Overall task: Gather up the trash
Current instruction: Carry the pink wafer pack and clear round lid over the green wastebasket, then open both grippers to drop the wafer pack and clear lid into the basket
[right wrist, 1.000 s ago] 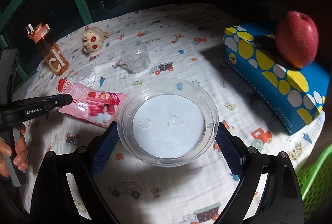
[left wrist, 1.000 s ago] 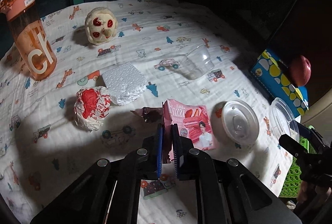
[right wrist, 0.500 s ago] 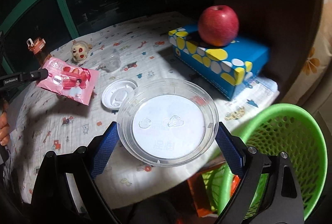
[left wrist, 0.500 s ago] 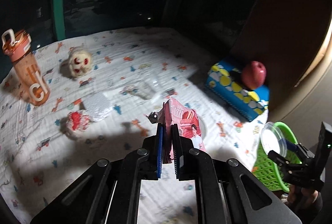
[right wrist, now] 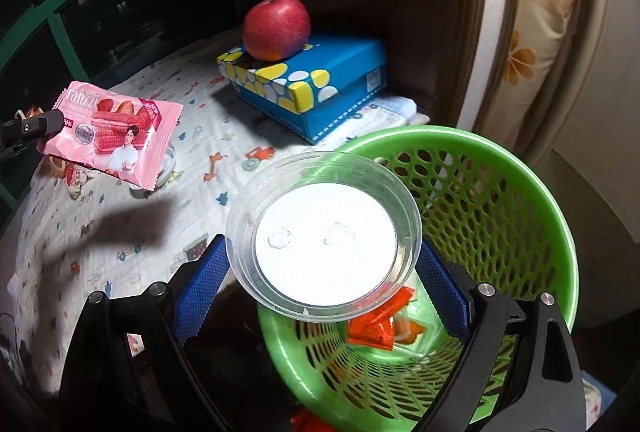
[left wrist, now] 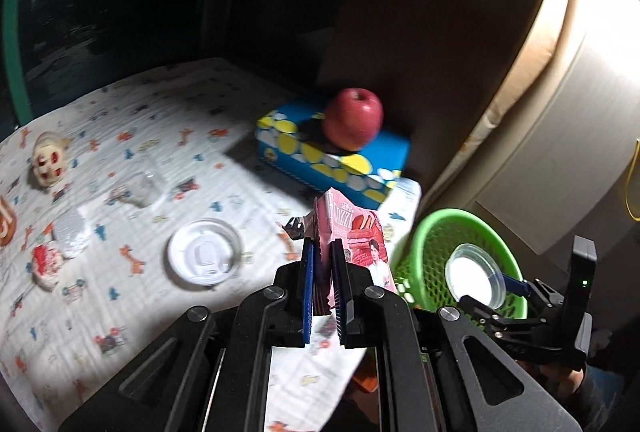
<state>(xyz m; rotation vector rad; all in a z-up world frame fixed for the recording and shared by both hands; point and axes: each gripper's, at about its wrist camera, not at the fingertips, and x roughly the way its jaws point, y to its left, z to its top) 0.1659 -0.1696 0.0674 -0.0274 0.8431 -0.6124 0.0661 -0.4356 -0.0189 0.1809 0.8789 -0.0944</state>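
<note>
My left gripper (left wrist: pixel 322 256) is shut on one edge of a pink snack wrapper (left wrist: pixel 356 232), which stands up from the jaws above the table's right edge. In the right wrist view the same wrapper (right wrist: pixel 116 135) hangs in the air from the left gripper (right wrist: pixel 52 119). My right gripper (right wrist: pixel 322 248) is shut, jaws wide, on a round clear plastic lid (right wrist: pixel 324 232), blue pads against its rim. The lid is tilted over the near rim of the green mesh basket (right wrist: pixel 520 191), also in the left wrist view (left wrist: pixel 436 232).
Orange wrappers (right wrist: pixel 376 324) lie in the basket. On the patterned cloth are a white cup lid (left wrist: pixel 205 258), a clear cup (left wrist: pixel 142 187), crumpled paper (left wrist: pixel 46 260), a foam piece (left wrist: pixel 72 232) and a small toy (left wrist: pixel 48 159). An apple (left wrist: pixel 352 119) sits on a blue tissue box (left wrist: pixel 312 159).
Both grippers swung right, away from the table. The wrapper rose off the cloth toward the table's right edge, and the clear lid travelled from above the table to over the green basket.
</note>
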